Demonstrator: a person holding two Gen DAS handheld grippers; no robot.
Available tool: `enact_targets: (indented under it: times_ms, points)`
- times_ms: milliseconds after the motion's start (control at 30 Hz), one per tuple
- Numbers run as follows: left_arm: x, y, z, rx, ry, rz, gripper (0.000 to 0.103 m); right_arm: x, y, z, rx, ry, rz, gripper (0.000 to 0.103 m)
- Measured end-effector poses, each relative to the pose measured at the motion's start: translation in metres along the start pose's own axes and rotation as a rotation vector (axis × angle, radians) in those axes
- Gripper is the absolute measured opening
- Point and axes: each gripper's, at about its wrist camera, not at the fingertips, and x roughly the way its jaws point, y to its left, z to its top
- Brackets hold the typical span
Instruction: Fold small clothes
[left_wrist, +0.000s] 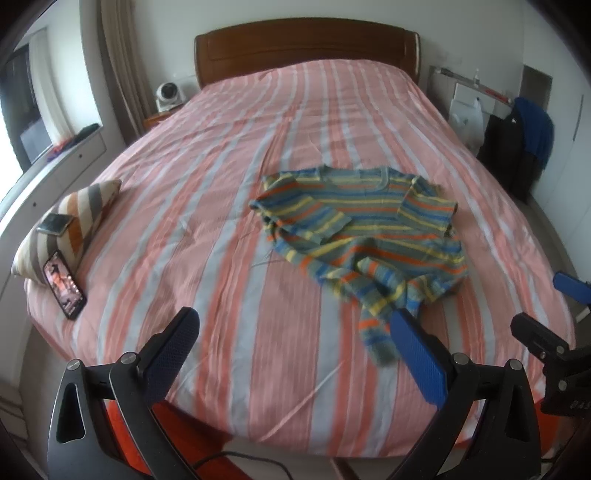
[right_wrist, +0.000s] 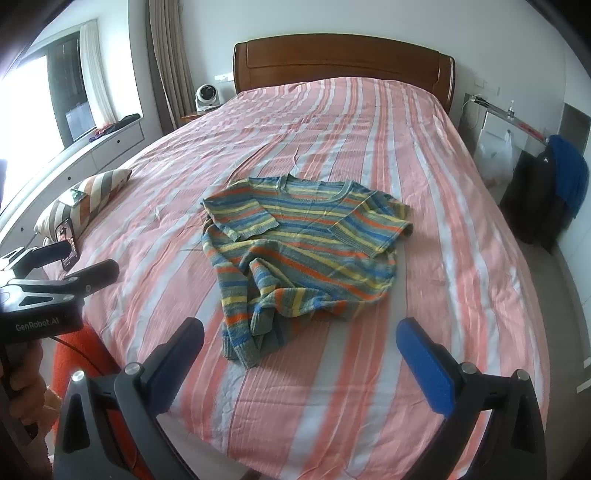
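Both grippers, left gripper (left_wrist: 295, 343) and right gripper (right_wrist: 301, 354), hover wide open and empty at the bed's (right_wrist: 369, 424) foot edge; flatten the bunched striped sweater (right_wrist: 303, 251) mid-bed first.

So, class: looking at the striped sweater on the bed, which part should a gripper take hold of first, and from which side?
Probably the long sleeve trailing toward the foot of the bed, at its cuff. On the striped sweater it lies nearest both open grippers, right and left, and sticks out from the body as a free end. Come in low from the near edge of the bed, one finger under the cuff.
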Motion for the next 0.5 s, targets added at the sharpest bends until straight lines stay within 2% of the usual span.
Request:
enact_targets:
  times_ms: [500]
  points:
    - [0.0020,-0.0098,-0.0054,0.011,0.021,-0.014,0.103,-0.0015,0.0022,-0.0031,0.023,0.005,0.014,0.103]
